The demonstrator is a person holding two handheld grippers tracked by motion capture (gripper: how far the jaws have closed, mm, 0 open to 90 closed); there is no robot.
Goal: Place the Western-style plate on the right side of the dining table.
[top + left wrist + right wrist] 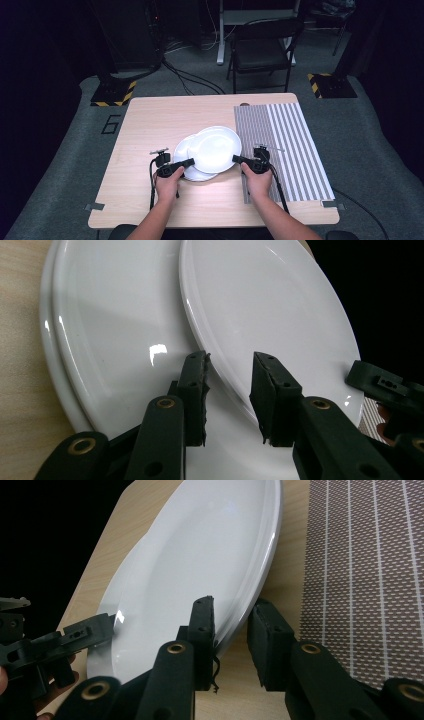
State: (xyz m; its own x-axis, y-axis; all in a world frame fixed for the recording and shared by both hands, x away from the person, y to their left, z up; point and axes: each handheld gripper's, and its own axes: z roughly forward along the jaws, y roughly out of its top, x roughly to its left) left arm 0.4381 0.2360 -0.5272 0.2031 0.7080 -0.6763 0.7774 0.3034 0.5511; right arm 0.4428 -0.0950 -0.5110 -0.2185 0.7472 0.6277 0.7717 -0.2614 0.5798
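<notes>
You worked at a wooden counter (150,150) with a striped mat (290,145) covering its right part. Near the counter's middle lay a stack of white plates (186,150), and the top plate (216,147) sat shifted toward the mat, overlapping the stack and reaching the mat's edge. Your left tongs (229,390) came in at that top plate's left rim, their jaws apart on either side of the rim (220,375), not closed on it. Your right tongs (232,635) met the same plate at its right rim (250,595), jaws likewise apart, one above the plate and one beside it over the wood. Your hands (169,182) gripped both tools near the counter's front.
</notes>
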